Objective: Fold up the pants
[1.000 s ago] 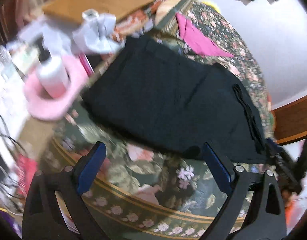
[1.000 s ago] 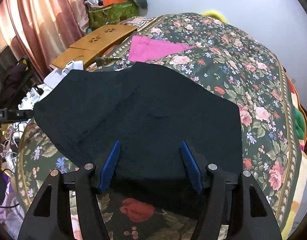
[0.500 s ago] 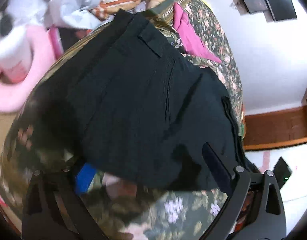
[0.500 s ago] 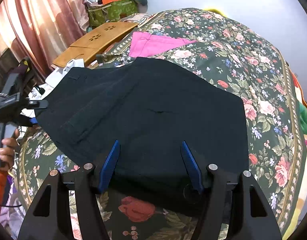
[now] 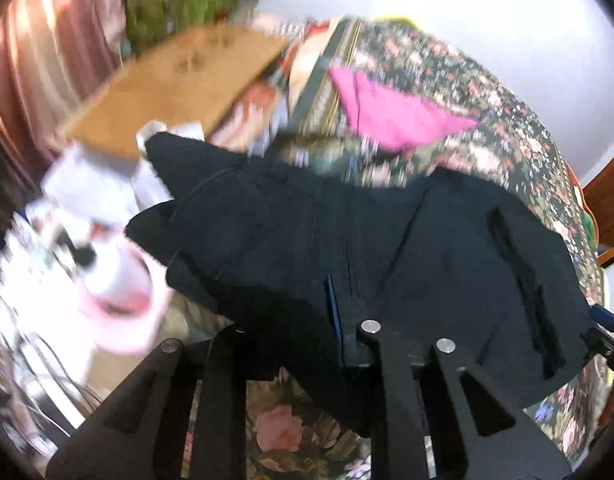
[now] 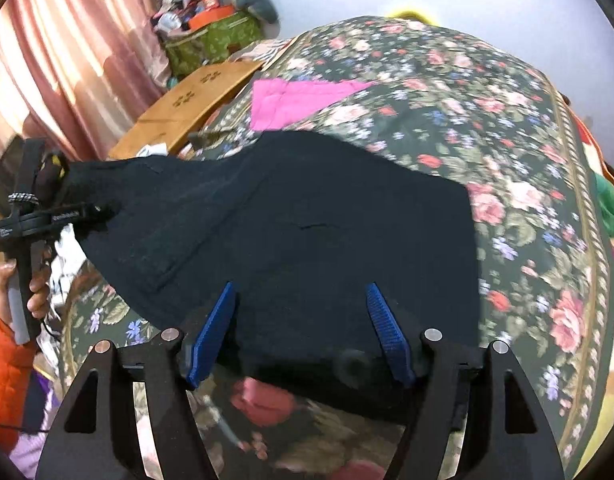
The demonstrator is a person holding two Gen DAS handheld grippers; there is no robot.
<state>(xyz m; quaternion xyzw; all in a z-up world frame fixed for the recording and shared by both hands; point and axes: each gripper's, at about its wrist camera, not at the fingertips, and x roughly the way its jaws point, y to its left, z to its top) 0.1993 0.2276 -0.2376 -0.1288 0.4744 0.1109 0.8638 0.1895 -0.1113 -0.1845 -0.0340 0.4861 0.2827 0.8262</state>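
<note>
Right wrist view, left to right: a hand (image 6: 25, 280) at left edge holds the left gripper (image 6: 103, 212), its fingers closing, pinched on a raised corner of the black pants (image 6: 307, 232). Pants spread mid-frame on the floral bed (image 6: 527, 168), pink cloth (image 6: 299, 98) just above them, wooden board (image 6: 187, 108) upper left. Right gripper (image 6: 299, 332) at bottom centre, blue fingers (image 6: 211, 332) wide apart and opening, straddling the near pants edge, pads not pressing cloth.

Left wrist view, blurred: pink tub (image 5: 123, 308) at left, left gripper's fingers (image 5: 333, 308) nearly together with black cloth bunched between them, pants draped to the right.
</note>
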